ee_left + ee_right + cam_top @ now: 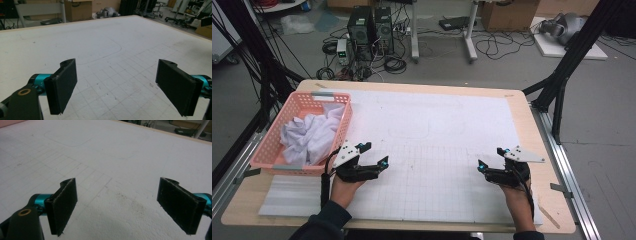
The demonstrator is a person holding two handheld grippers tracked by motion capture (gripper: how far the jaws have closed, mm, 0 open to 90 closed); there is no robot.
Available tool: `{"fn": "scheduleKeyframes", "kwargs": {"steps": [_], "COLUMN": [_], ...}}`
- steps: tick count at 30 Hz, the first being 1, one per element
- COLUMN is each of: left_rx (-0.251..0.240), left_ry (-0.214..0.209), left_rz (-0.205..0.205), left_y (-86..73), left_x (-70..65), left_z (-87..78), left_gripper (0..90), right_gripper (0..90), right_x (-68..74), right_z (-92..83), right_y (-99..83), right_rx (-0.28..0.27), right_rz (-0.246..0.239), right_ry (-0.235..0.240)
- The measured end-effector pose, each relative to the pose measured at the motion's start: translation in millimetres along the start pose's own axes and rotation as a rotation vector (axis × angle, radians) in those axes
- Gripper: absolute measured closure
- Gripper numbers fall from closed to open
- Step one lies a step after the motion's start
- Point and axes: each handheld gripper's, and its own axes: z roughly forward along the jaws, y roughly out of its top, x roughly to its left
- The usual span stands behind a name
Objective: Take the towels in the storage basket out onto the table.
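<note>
One bench [532,150] under a white gridded mat [437,150], and at its left edge one pink basket [272,150] with one crumpled white cloth [309,135] piled inside. It looks soft, light and floppy, so best pinched at a raised fold near the top of the heap. Two grippers: left gripper [374,154] just beside the basket, fingers [62,87] spread wide and empty; right gripper [491,157] well apart, fingers [63,205] released too.

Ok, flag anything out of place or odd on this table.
Little stands out: the white cloth lies crumpled in the pink basket, and the white mat carries a dark smudge. Both grippers, left gripper and right gripper, hover open and empty.
</note>
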Motion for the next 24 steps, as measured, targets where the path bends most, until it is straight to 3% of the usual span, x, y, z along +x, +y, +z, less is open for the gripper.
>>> {"fn": "scheduleKeyframes", "kwargs": {"steps": [24], "left_rx": [0.009], "left_ry": [-0.003], "left_rz": [0.003], "left_y": [3.9], "left_x": [-4.4], "left_z": [2.0], "left_gripper": [19.9], "right_gripper": [15.2], "right_x": [-5.1], "right_z": [-3.4], "right_y": [-4.7], "right_rx": [0.011], "right_rz": [0.030], "right_ry": [0.008]}}
